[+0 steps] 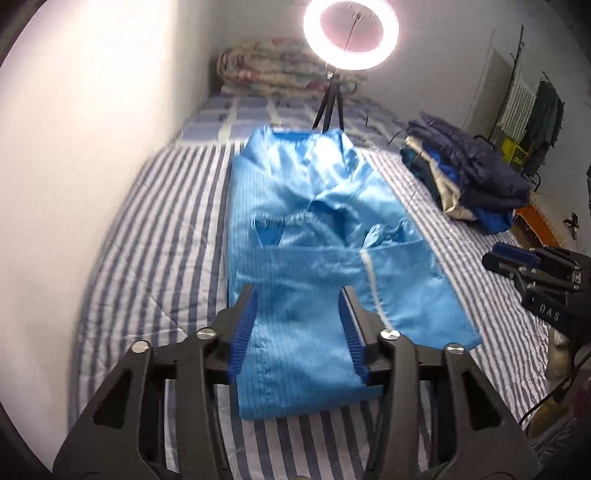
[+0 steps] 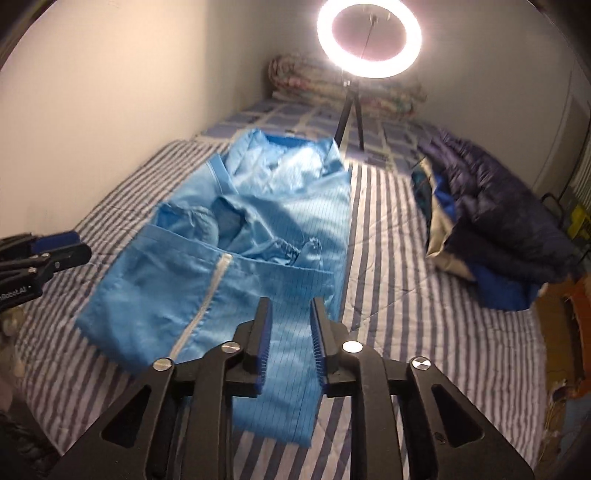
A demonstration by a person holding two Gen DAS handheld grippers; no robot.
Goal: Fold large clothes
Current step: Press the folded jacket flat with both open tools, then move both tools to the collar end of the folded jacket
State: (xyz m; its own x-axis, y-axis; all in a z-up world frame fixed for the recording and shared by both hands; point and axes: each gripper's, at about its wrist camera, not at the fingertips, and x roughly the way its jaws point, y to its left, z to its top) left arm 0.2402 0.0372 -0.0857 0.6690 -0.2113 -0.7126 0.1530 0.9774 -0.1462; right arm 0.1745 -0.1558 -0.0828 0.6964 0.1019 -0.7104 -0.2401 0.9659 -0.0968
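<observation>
A light blue pinstriped garment [image 1: 314,229] with a white zipper [image 1: 371,273] lies partly folded on the striped bed [image 1: 155,221]. Its lower part is doubled up over the sleeves. My left gripper [image 1: 297,295] hovers above the garment's near end, jaws apart, with nothing between the blue pads. In the right wrist view the same garment [image 2: 236,229] runs away from my right gripper [image 2: 290,302], which is open with a narrower gap and only cloth showing below it. Each gripper shows at the edge of the other's view: the right gripper [image 1: 517,258], the left gripper [image 2: 62,247].
A lit ring light [image 1: 351,33] on a black tripod [image 1: 328,107] stands on the bed beyond the garment. A pile of dark blue and beige clothes [image 1: 465,173] lies to the right. A rolled quilt [image 1: 280,70] sits at the far end. A white wall runs along the left.
</observation>
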